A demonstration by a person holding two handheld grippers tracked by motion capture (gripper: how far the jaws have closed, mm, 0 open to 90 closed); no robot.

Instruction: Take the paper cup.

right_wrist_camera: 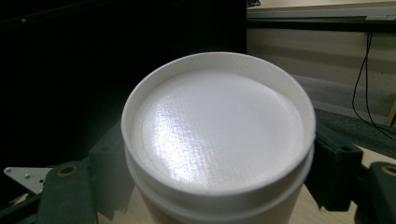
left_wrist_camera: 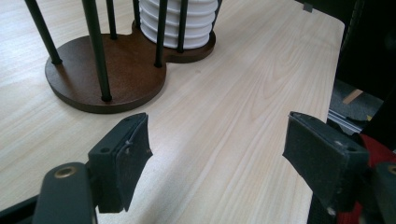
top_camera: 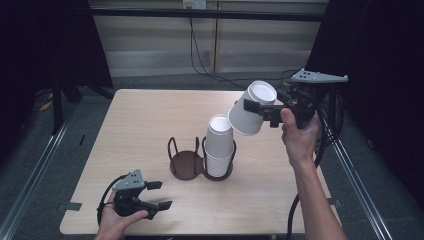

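Gripping an upturned white paper cup [top_camera: 252,107] sideways, right gripper [top_camera: 260,111] clamps it above stacked cups [top_camera: 219,145] in a two-slot holder [top_camera: 185,164]; left gripper [top_camera: 159,195] stands open, empty.

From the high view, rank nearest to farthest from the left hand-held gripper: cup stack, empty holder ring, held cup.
From the left hand-held gripper, at the table's near left:
1. Empty holder ring, table middle.
2. Cup stack, just right of the ring.
3. Held cup, raised at far right.

We count one holder [top_camera: 186,164] with two rings, one cup stack [top_camera: 219,145] in its right ring, one lone cup [top_camera: 252,108] above that, two grippers.
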